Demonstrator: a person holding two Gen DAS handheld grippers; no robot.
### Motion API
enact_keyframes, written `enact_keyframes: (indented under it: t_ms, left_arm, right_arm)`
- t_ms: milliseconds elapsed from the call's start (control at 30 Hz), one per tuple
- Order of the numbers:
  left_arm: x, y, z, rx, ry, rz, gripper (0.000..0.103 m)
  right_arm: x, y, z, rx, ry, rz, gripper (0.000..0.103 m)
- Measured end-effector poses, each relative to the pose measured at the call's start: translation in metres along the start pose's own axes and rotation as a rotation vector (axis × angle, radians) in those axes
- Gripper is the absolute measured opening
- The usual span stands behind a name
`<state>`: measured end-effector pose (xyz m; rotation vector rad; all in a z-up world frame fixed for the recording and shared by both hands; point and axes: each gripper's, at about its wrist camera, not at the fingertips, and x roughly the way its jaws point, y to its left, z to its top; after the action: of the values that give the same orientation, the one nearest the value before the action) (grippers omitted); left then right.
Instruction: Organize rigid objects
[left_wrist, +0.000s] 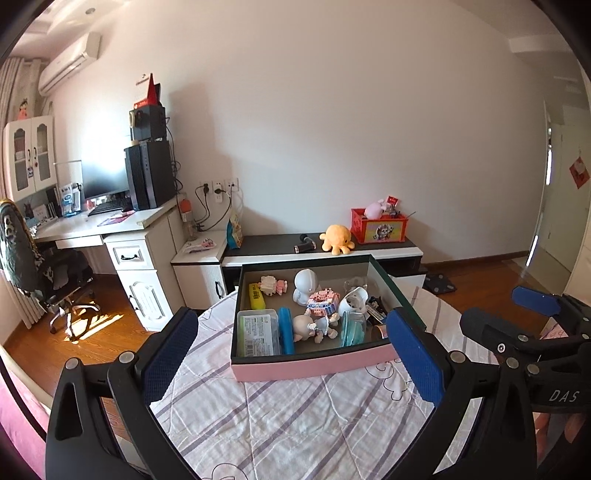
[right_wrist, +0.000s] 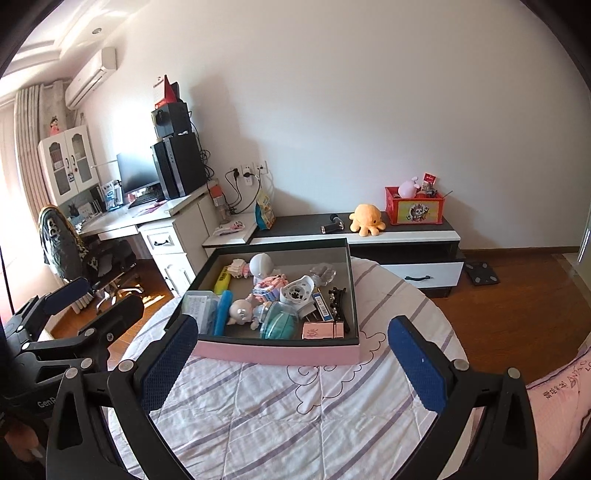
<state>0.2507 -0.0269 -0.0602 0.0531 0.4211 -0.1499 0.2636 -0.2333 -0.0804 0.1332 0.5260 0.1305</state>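
Toys sat jumbled in the pink box (left_wrist: 310, 363) on the bed. My left gripper (left_wrist: 291, 343) and right gripper (right_wrist: 291, 347) both hung wide and empty, short of it. Grabbing one toy could knock the others.

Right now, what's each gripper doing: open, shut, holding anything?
Left gripper: open, holding nothing, short of the pink box.
Right gripper: open, holding nothing, also short of the box.
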Motion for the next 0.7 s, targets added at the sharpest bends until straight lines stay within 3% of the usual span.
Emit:
enact_keyframes:
  t_ms: [133,500,700]
  left_arm:
    - [-0.036,0.001,-0.002,0.003,-0.049,0.006,0.103]
    - [-0.13,0.001,-0.019,-0.008,-0.178,0.044,0.103]
    - [-0.174,0.007,-0.029,-0.009,-0.212,0.035,0.103]
  right_arm:
    - [-0.034,0.012,-0.007,-0.014,-0.045,0.006,0.103]
    - [-0.131,0.044,-0.039,-0.035,-0.22,-0.082,0.103]
    - [-0.175,0.059,-0.052,-0.043,-0.274,-0.098,0.103]
